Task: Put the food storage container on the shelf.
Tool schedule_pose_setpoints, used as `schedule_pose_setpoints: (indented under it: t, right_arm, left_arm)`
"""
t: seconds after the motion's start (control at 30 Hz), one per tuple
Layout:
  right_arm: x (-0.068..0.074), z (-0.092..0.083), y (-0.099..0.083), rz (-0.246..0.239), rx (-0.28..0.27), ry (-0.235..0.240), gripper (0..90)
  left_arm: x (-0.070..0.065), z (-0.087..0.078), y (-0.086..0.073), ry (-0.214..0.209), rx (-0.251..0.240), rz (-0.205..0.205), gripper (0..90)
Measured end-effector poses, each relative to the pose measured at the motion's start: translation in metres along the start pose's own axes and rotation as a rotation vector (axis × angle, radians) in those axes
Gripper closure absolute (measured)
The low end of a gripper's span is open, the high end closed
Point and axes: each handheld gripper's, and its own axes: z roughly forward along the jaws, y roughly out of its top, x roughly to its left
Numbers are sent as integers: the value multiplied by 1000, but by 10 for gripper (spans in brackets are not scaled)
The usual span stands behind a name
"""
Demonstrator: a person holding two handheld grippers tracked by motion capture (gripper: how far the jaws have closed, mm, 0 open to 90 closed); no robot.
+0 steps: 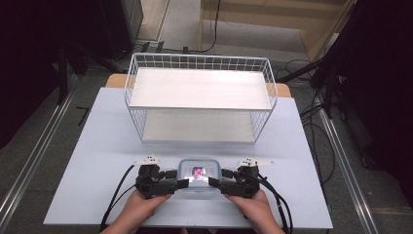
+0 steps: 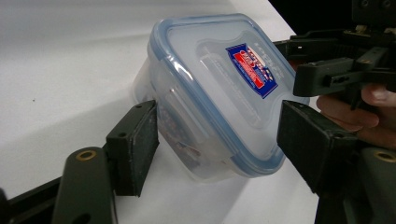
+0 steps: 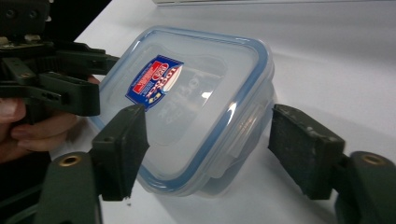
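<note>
A clear plastic food container (image 1: 197,176) with a blue-rimmed lid sits on the pale table (image 1: 97,161) near the person's edge, in front of a white wire shelf rack (image 1: 199,95). The left gripper (image 1: 181,184) and right gripper (image 1: 214,182) flank it, each with jaws spread wide around one end, apparently not yet pinching it. If one side closes or lifts first, the smooth container would likely tilt, skid or slip free.
</note>
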Motion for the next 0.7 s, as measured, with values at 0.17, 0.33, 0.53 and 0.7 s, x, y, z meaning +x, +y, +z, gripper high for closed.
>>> schedule_pose_setpoints:
  t: [0.17, 0.33, 0.53, 0.7]
  right_arm:
    - [-2, 2, 0, 21, 2, 20, 329]
    - [-4, 1, 0, 37, 0, 30, 338]
    - [-7, 2, -2, 78, 2, 53, 337]
    - [-10, 2, -3, 111, 11, 74, 337]
  left_arm:
    - [1, -2, -2, -9, -2, -11, 335]
    - [1, -3, -1, -14, -4, -9, 354]
    - [1, -4, -1, -16, -2, -8, 372]
    - [1, -3, -1, -25, -5, -14, 389]
